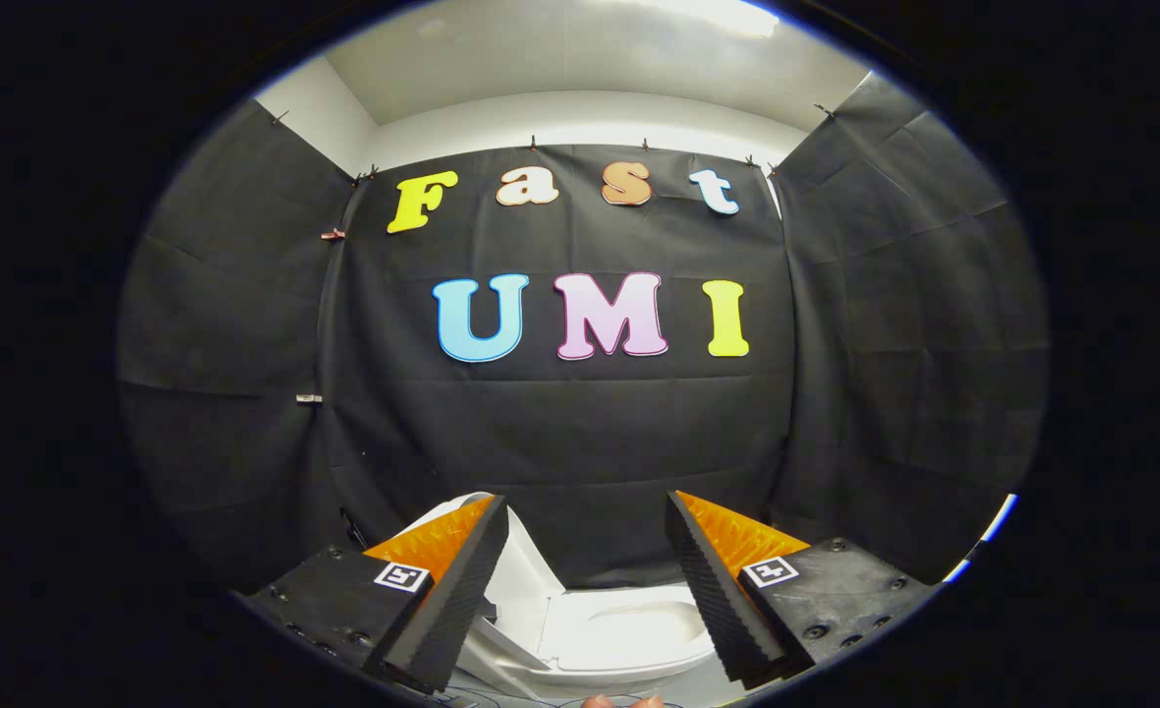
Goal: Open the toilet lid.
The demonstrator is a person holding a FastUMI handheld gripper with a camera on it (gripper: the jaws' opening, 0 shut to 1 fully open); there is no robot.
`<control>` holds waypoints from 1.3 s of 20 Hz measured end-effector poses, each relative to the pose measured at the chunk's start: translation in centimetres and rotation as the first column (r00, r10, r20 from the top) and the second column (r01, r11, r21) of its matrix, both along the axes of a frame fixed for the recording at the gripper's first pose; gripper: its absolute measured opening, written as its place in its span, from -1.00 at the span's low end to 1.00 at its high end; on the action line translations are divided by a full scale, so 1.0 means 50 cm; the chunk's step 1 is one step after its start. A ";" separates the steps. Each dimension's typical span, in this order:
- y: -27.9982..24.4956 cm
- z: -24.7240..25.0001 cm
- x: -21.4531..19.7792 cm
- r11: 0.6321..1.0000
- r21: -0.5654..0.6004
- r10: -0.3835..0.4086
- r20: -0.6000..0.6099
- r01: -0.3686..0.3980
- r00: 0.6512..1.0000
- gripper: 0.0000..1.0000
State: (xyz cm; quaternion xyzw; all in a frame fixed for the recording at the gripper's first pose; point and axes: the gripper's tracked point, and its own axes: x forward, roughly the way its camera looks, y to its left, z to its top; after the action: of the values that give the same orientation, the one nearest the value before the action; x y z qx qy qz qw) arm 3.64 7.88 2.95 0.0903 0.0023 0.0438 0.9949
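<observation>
A white toilet (629, 629) sits low down, between and below my two fingers. Its lid (521, 570) stands raised, leaning toward the black cloth wall, partly hidden behind my left finger (452, 590). The seat and bowl opening lie uncovered beside it. My gripper (585, 500) is open and holds nothing. Its black ribbed pads are wide apart and point above the toilet at the wall. Neither finger touches the lid.
Black cloth walls (580, 433) close the booth on three sides just beyond the toilet. A person's fingertips (622, 701) show under the gripper. A white ceiling (580, 59) with a light is overhead.
</observation>
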 end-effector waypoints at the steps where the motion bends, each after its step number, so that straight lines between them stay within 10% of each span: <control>1: -0.004 0.001 -0.003 1.000 0.002 -0.001 0.000 0.001 1.000 0.99; 26: 0.031 -0.005 0.002 0.999 -0.034 0.036 -0.006 -0.036 0.999 0.99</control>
State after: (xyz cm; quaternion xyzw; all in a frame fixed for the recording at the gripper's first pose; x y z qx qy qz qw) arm 3.72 9.44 2.68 0.0736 0.0074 0.0613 0.9954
